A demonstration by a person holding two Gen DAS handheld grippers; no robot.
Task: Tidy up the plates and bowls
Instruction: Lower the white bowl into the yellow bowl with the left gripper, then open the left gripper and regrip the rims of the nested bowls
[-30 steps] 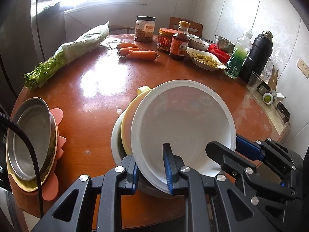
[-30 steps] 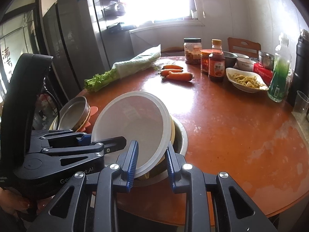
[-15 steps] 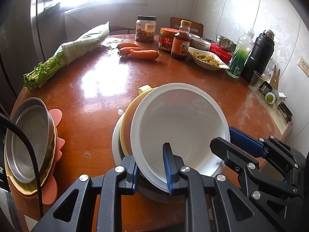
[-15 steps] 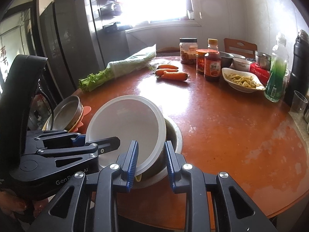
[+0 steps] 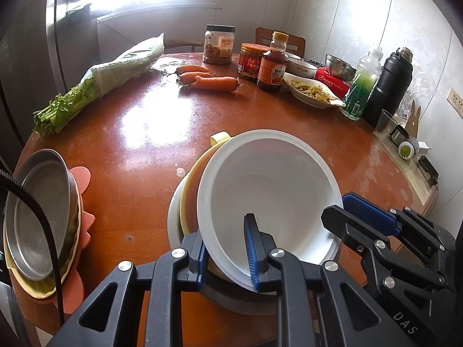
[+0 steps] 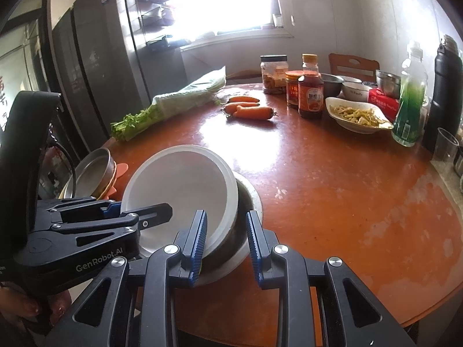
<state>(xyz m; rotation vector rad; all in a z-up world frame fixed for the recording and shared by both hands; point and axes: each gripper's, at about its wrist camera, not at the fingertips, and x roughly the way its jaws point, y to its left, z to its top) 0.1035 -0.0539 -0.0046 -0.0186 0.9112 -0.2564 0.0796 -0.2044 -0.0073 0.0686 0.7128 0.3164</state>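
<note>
Since a second ago the white bowl [image 5: 269, 199] has tipped lower and settled deeper into the stack, its rim dropped nearer the table [image 5: 139, 133] in the right wrist view; the yellow bowl [image 5: 192, 190], earlier showing beside it there, is now hidden in that view; the left gripper [image 5: 227, 256] has kept its place.

Left gripper clamped on the near rim of the white bowl, one blue pad inside the bowl, the other outside against the wall; bowl tilted, mouth toward the camera; nested in the yellow bowl, whose handle tab pokes out at the far side.

Right gripper [image 6: 227, 241] narrowly parted, astride the near edge of the stack; left pad close against the white bowl's outer wall, right pad beside the grey metal bowl [image 6: 243, 217] underneath; cannot tell whether the pads press on anything; a white plate [image 6: 257, 199] lies under the metal bowl.

Stack sits at the near middle of the round brown table; to the left, well apart, a steel pan [image 5: 37, 211] rests on a yellow plate and a pink mat [image 5: 82, 179] at the table's edge.

Far side: bagged celery [image 5: 95, 84], carrots [image 5: 214, 82], jars, sauce bottle [image 5: 273, 63], a dish of food [image 5: 312, 92], green bottle [image 5: 361, 86], black flask [image 5: 389, 84].

A hand [image 6: 26, 309] shows at the lower left of the right wrist view, gripping the left tool's handle.
</note>
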